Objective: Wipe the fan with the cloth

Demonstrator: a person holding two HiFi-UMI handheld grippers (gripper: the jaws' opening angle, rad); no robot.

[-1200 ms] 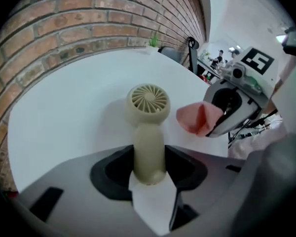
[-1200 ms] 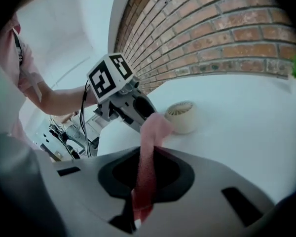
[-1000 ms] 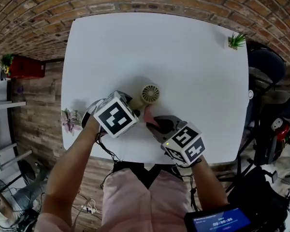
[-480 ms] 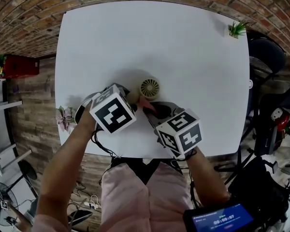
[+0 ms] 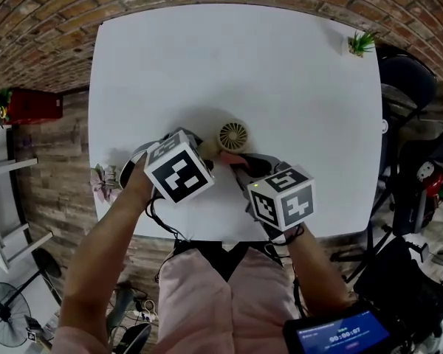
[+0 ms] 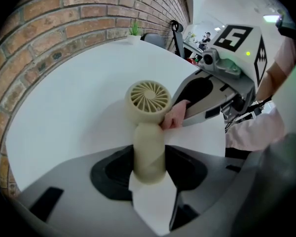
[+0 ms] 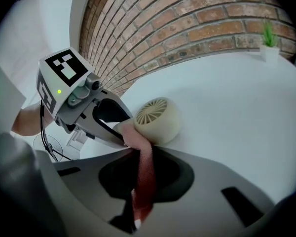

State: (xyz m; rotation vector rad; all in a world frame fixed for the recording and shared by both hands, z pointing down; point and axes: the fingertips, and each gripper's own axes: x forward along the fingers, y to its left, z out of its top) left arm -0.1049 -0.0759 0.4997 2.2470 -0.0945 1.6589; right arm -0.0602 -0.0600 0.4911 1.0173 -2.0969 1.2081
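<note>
A small cream hand fan (image 5: 232, 134) lies on the white table (image 5: 280, 72), its round grille facing up. My left gripper (image 5: 207, 150) is shut on the fan's handle (image 6: 149, 152), just below the fan head (image 6: 148, 98). My right gripper (image 5: 240, 165) is shut on a pink cloth (image 7: 143, 169). The cloth's free end (image 6: 175, 116) presses against the side of the fan (image 7: 158, 118), where head and handle meet. The two grippers meet at the fan from opposite sides, almost touching.
A small potted plant (image 5: 362, 44) stands at the table's far right corner. A pinkish plant (image 5: 103, 183) sits off the near left edge. A dark chair (image 5: 410, 94) is beside the right edge, and a red box (image 5: 29, 103) lies on the floor at left.
My right gripper has rolled and moved up with the cloth, from below the fan to against its side. My left gripper has stayed shut on the handle.
</note>
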